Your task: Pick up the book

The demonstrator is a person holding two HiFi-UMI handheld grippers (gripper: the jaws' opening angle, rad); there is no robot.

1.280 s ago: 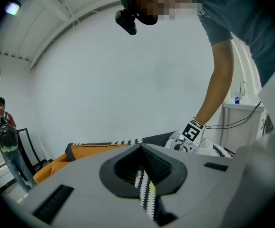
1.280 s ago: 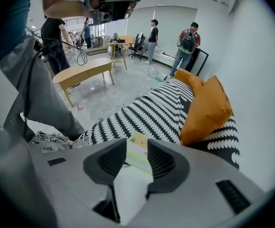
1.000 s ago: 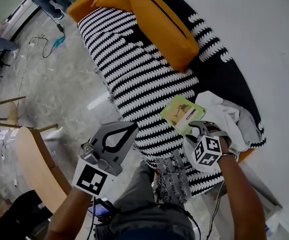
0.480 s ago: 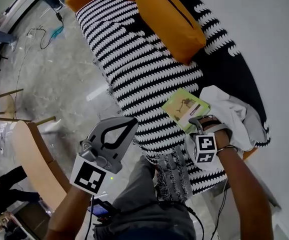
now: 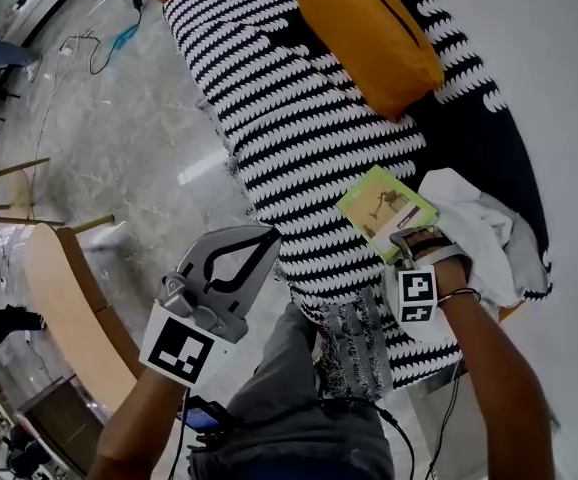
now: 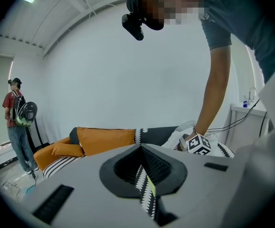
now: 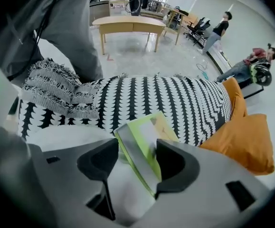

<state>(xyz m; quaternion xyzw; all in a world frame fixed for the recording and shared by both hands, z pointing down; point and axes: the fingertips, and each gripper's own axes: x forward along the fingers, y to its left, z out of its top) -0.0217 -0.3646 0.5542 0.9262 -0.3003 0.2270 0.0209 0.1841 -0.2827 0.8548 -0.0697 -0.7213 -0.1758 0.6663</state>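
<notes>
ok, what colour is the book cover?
The book has a light green cover with a small picture on it. It shows best in the head view.

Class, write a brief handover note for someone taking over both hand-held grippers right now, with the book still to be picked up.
Left hand-held gripper: shut, empty, off the sofa's front edge.
Right hand-held gripper: pointing down over the book, jaws opening, book's near edge between them, not clamped.
Book: lying on the sofa beside the white cloth.
Done: approach.
Left: close on the book, lift.
</notes>
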